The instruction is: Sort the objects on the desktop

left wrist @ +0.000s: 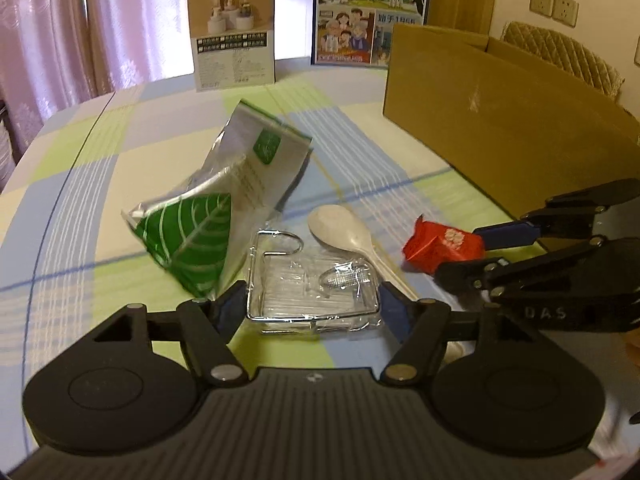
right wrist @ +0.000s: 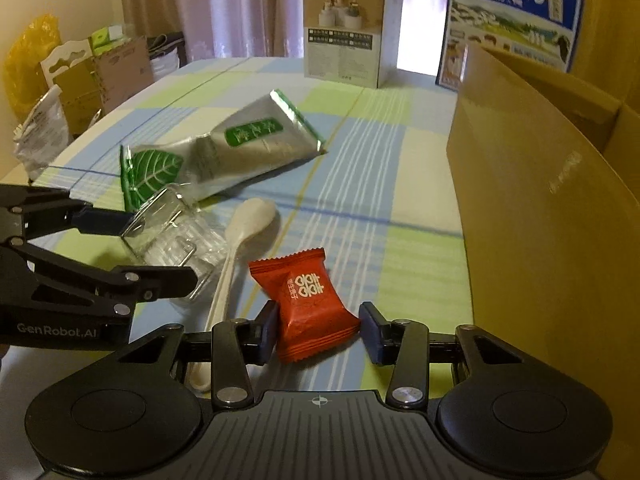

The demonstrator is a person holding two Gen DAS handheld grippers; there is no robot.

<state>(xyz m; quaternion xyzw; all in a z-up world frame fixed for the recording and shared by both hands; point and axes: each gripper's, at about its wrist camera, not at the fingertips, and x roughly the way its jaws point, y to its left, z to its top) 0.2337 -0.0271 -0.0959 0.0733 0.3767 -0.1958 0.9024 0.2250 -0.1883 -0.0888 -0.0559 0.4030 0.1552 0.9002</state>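
Spoon [right wrist: 240,240] lies bowl away; both grippers' fingers gape, right [right wrist: 318,326] around candy [right wrist: 314,304], left [left wrist: 312,304] around hook pack [left wrist: 312,280].

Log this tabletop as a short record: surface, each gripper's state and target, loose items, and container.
surface: checked tablecloth
left hand-held gripper: open, around clear packet
right hand-held gripper: open, around red packet
loose items: white spoon, green-leaf pouch
container: cardboard box, right of the items
far edge: two upright printed boxes
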